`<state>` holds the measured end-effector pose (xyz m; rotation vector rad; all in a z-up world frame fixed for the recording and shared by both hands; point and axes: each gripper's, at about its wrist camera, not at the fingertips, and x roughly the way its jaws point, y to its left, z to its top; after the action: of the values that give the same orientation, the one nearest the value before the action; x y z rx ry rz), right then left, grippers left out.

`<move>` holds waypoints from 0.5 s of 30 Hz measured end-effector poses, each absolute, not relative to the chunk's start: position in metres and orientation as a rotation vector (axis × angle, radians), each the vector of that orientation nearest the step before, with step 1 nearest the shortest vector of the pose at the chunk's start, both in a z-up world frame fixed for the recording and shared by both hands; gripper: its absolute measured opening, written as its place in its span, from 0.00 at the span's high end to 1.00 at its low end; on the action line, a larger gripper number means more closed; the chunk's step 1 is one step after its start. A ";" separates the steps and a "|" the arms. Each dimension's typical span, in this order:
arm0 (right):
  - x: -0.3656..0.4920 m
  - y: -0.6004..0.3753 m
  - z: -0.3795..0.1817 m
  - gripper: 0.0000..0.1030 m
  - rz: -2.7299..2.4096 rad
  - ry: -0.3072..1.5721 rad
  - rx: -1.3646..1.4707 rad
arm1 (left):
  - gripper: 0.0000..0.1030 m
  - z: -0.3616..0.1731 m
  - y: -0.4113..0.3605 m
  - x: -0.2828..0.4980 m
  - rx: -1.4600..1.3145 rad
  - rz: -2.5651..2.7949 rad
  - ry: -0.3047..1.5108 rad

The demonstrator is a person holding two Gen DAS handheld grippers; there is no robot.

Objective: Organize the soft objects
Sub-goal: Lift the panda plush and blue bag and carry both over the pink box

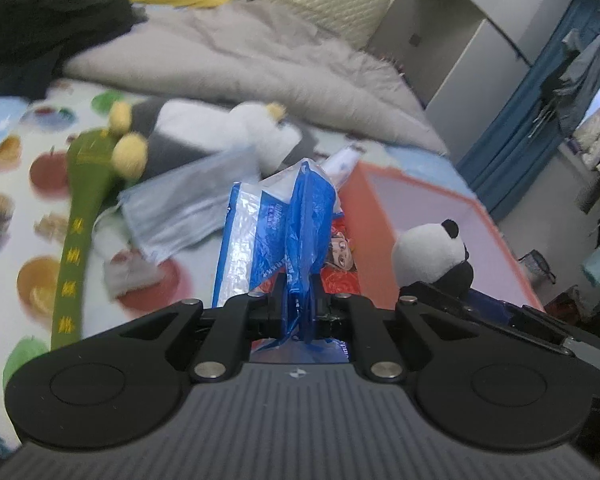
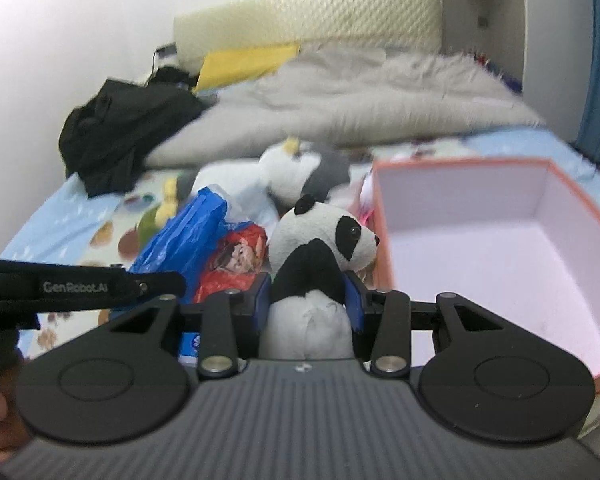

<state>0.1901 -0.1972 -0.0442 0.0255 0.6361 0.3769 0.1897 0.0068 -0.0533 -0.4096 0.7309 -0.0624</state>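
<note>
The left gripper (image 1: 300,300) was clenched on a blue plastic bag (image 1: 304,224) rising between its fingers; the right gripper (image 2: 308,300) clasped a plush panda (image 2: 320,256) upright between its pads, with the open orange-rimmed box (image 2: 384,216) just beyond, rightward

Both wrist views look low and close across the bed (image 1: 4,208) toward the headboard end, sharing the plush panda (image 1: 432,256) and orange box (image 2: 384,216).

bag (image 1: 300,216): glossy crinkled plastic | panda (image 2: 320,248): matt plush | blanket (image 2: 360,92): shaggy cloth
</note>
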 end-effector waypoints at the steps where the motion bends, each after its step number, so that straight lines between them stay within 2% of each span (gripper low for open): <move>1: 0.191 -0.201 -0.037 0.59 0.376 0.620 0.031 | 0.89 -0.046 0.004 0.193 -0.404 -0.074 0.722; 10: 0.208 -0.241 0.016 0.59 0.317 0.486 0.043 | 0.89 0.008 -0.037 0.224 -0.383 -0.174 0.658; 15: 0.226 -0.272 0.030 0.59 0.249 0.482 0.051 | 0.89 0.027 -0.079 0.247 -0.381 -0.261 0.647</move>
<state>0.2261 -0.2722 0.0303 0.0509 0.4821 0.2485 0.2469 -0.0787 0.0270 -0.3806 0.6468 -0.2606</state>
